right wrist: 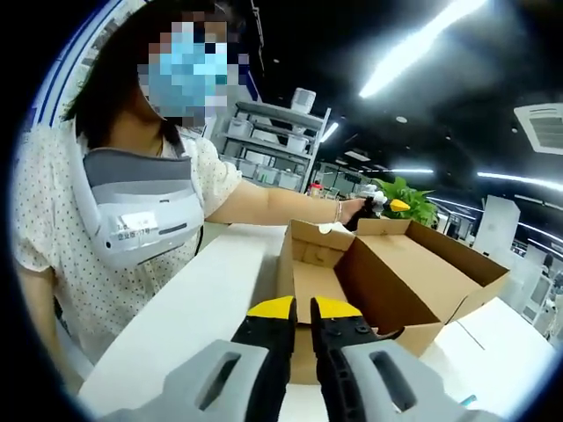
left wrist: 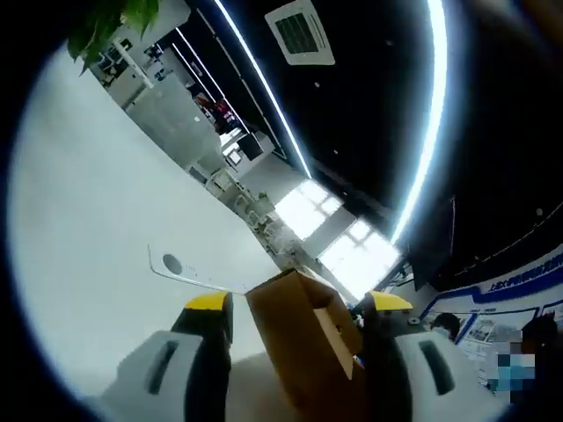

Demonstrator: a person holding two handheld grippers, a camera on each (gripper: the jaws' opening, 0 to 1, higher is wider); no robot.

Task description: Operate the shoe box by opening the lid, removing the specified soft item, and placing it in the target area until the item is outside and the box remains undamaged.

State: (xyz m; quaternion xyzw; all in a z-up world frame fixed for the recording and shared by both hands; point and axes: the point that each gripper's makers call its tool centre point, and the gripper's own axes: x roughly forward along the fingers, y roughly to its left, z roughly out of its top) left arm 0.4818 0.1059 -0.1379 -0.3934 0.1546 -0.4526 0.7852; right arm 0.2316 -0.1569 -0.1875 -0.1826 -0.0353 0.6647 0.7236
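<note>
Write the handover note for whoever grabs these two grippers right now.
Left gripper: jaws apart, with a brown cardboard flap of the shoe box between them; whether they actually clamp it cannot be told. In the right gripper view it sits at the box's far edge.
Right gripper: jaws nearly together, nothing between them, in front of the shoe box.
The box stands on the white table, lid already open.
No soft item can be made out inside from here.
Left to do: find the soft item, lift it out, set it down in the target area, without tearing the box.
</note>
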